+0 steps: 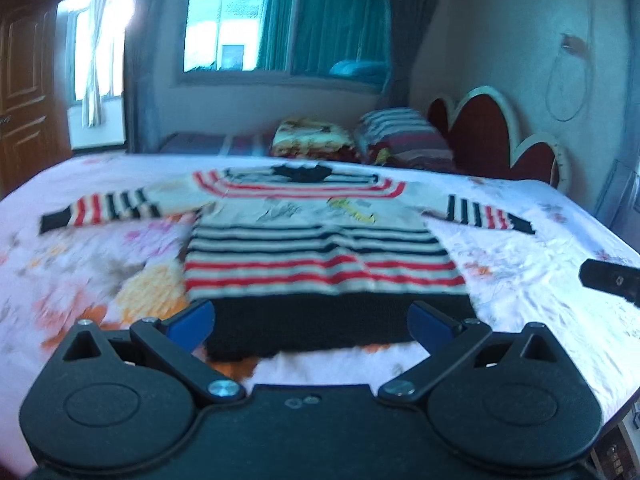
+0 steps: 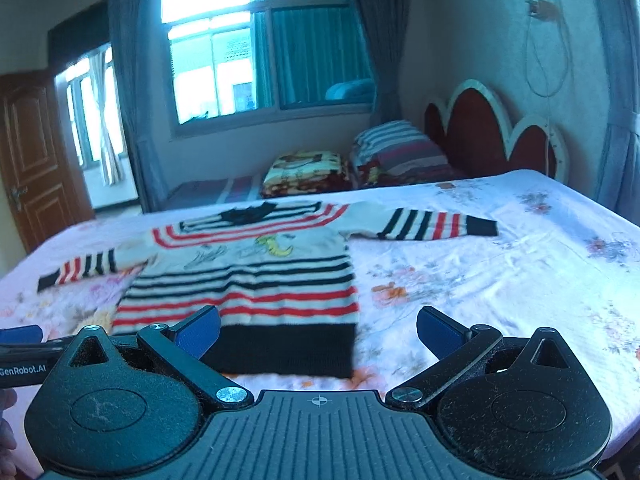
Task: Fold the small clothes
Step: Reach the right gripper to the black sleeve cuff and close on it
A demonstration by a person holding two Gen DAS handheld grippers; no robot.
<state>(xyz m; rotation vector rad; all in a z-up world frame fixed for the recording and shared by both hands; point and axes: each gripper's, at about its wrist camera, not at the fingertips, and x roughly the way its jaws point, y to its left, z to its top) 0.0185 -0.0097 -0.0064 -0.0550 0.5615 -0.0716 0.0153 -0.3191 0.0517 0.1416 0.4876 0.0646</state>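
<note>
A small striped sweater (image 1: 320, 248), white with red and black stripes and a black hem, lies flat on the bed with both sleeves spread out. It also shows in the right wrist view (image 2: 248, 280). My left gripper (image 1: 312, 320) is open and empty, hovering just before the black hem. My right gripper (image 2: 318, 330) is open and empty, near the hem's right corner. The right gripper's body shows at the far right of the left wrist view (image 1: 612, 280). The left gripper shows at the left edge of the right wrist view (image 2: 24, 350).
The bed has a floral sheet (image 2: 500, 272). Folded blankets (image 2: 304, 172) and a striped pillow (image 2: 400, 152) lie beyond it, by a red headboard (image 2: 492, 136). A window (image 2: 256, 40) and a wooden door (image 2: 32, 152) stand behind.
</note>
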